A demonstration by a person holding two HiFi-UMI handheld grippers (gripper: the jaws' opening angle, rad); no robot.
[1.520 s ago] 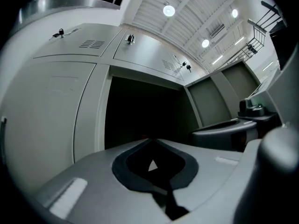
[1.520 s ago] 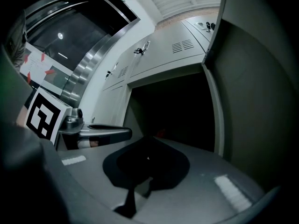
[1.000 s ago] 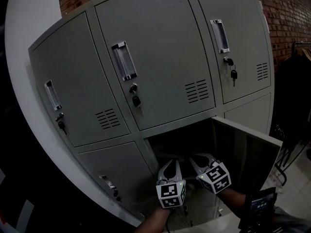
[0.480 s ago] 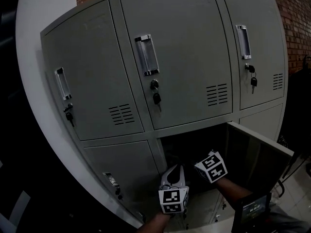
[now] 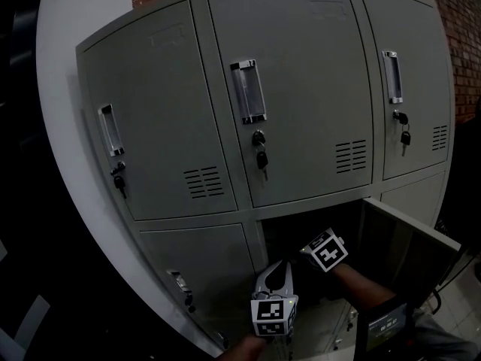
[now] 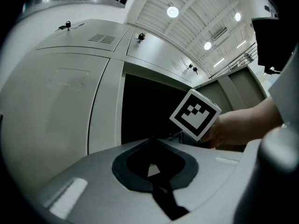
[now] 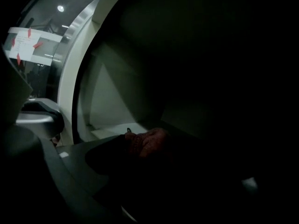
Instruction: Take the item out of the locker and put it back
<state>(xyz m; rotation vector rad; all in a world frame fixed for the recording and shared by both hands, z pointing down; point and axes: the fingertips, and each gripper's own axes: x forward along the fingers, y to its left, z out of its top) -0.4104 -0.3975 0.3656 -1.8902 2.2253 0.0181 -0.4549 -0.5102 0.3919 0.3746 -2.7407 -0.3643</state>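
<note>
At the near left, just outside the locker (image 5: 293, 89), the left gripper (image 5: 276, 273) hovers with its jaws pressed together and nothing between them. It points at the lower middle compartment (image 5: 289, 228), which is the only open one.

The right gripper (image 5: 316, 245) reaches into that dark opening. Its jaws have just been opening and now stand wide apart. The reddish-brown, crumpled-looking item (image 7: 147, 143) lies on the compartment floor, just ahead of the jaw tips and not yet clamped. Whether it sits fully between the jaws is hard to tell in the gloom.

The darkness is likely the main risk. If the reach is misjudged, the wide jaws could push the item toward the far wall, or close on one loose fold. If the item is as soft as it looks, a fold held that way may slip out on the way back.

The gripper's marker cube sits close to the compartment's upper edge and could knock the frame if the hand lifts.

On the right, the open door (image 5: 409, 239) stands near the person's forearm. An outward sweep could bump it and swing it.
</note>
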